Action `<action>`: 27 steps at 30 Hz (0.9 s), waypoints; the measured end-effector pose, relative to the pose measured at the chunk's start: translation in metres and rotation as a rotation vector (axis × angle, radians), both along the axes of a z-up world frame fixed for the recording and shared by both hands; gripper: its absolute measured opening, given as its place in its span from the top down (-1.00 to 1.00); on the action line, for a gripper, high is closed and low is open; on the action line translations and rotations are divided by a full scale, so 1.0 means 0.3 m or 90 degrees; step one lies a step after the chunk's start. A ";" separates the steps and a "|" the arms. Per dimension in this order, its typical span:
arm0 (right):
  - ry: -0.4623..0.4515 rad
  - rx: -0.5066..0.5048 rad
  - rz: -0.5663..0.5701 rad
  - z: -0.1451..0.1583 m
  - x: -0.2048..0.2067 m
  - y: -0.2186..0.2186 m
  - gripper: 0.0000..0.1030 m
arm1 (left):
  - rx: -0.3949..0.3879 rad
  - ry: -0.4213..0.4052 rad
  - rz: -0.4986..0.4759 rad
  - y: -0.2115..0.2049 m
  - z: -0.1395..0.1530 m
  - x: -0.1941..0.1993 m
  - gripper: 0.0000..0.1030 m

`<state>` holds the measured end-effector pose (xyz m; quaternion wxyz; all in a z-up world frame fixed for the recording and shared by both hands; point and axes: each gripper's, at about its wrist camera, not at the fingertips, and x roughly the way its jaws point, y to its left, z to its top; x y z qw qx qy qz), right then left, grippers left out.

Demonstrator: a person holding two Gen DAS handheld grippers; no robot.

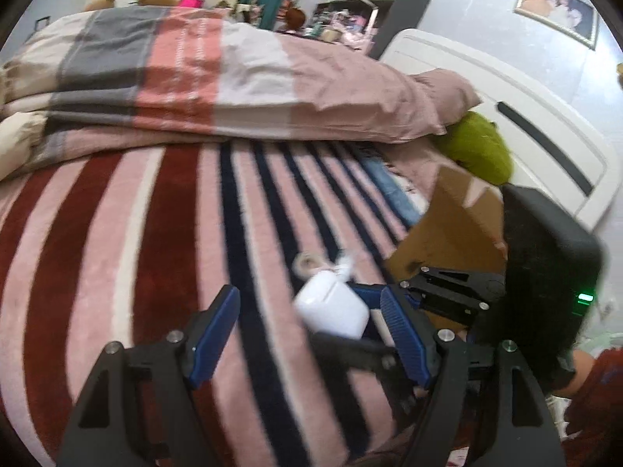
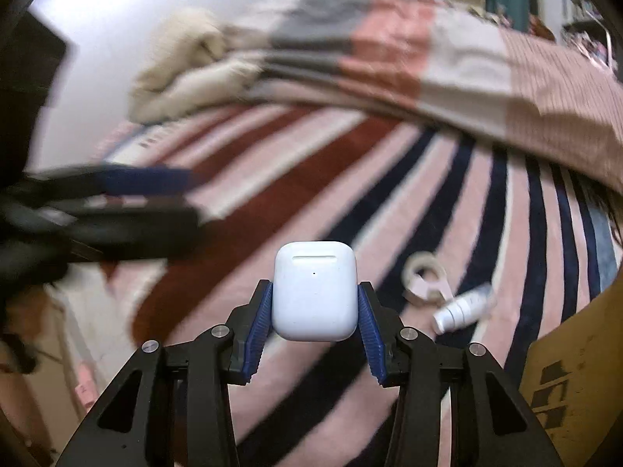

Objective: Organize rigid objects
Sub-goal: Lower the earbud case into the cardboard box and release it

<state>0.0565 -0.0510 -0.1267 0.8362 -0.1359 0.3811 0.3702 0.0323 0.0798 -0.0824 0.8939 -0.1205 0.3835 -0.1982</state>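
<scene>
My right gripper (image 2: 314, 292) is shut on a white earbud case (image 2: 314, 292) and holds it above the striped bed blanket. The case also shows in the left wrist view (image 1: 331, 307), with the right gripper's fingers around it. My left gripper (image 1: 309, 303) is open and empty, just left of the case. It appears blurred in the right wrist view (image 2: 117, 202). A roll of tape (image 2: 424, 278) and a small white tube (image 2: 463, 309) lie on the blanket to the right of the case. A cardboard box (image 1: 451, 229) stands at the right; it also shows in the right wrist view (image 2: 572, 385).
A folded striped duvet (image 1: 194, 78) lies across the far side of the bed. A green plush toy (image 1: 479, 148) sits by the white headboard (image 1: 525, 116). Shelves with clutter stand far behind.
</scene>
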 end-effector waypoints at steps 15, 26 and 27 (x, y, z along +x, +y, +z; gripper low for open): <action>-0.097 0.071 -0.015 0.286 -0.051 -0.272 0.25 | -0.012 -0.057 -0.133 -0.373 0.215 0.109 0.33; -0.066 -0.005 -0.121 0.303 0.080 -0.579 0.24 | 0.016 -0.002 -0.231 -0.721 0.183 0.277 0.33; -0.061 -0.012 -0.125 0.299 0.085 -0.592 0.24 | 0.021 0.002 -0.236 -0.740 0.178 0.285 0.33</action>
